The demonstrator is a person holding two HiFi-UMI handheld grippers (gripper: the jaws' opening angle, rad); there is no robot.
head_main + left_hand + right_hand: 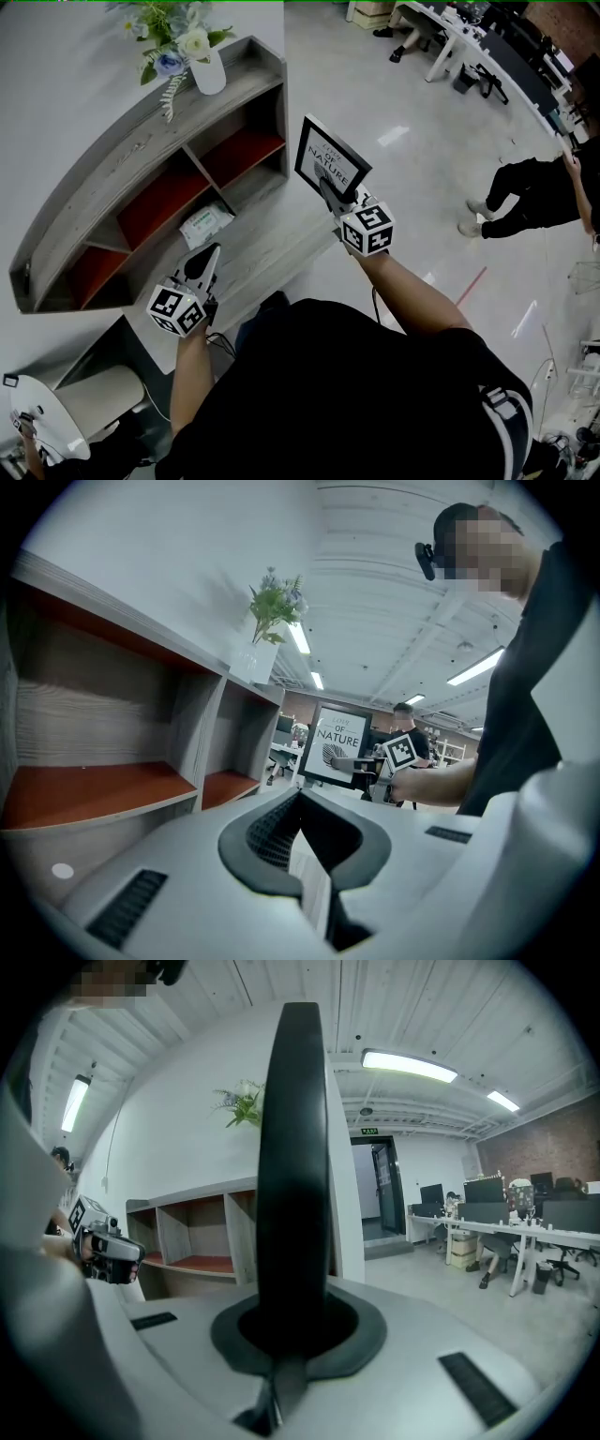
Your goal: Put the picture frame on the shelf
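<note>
Picture frame (332, 161): black-edged, with a white print reading "NATURE". It stands upright in the air, clamped at its lower edge by the right gripper (330, 192).
Surface: a grey wooden shelf (187, 131) with open compartments floored in red-brown. A white vase of flowers (208, 70) stands on its top board, and a packet (206, 222) lies in a lower compartment.
Room: a white wall behind the shelf, a pale glossy floor (422, 169), white desks (469, 36) farther off and another person (530, 192) at the right edge.
Frame and tool: the frame rises from the right gripper's closed jaws, just off the shelf's right end and touching none of it.
Left gripper (208, 258): jaws together with nothing between them, pointing toward the lower compartments, well apart from the frame.
Hard to see: in the right gripper view the frame is edge-on, a dark band covering part of the shelf. The holder's torso hides the floor below the grippers. A white rounded object (42, 417) at lower left is cut off and unclear.
</note>
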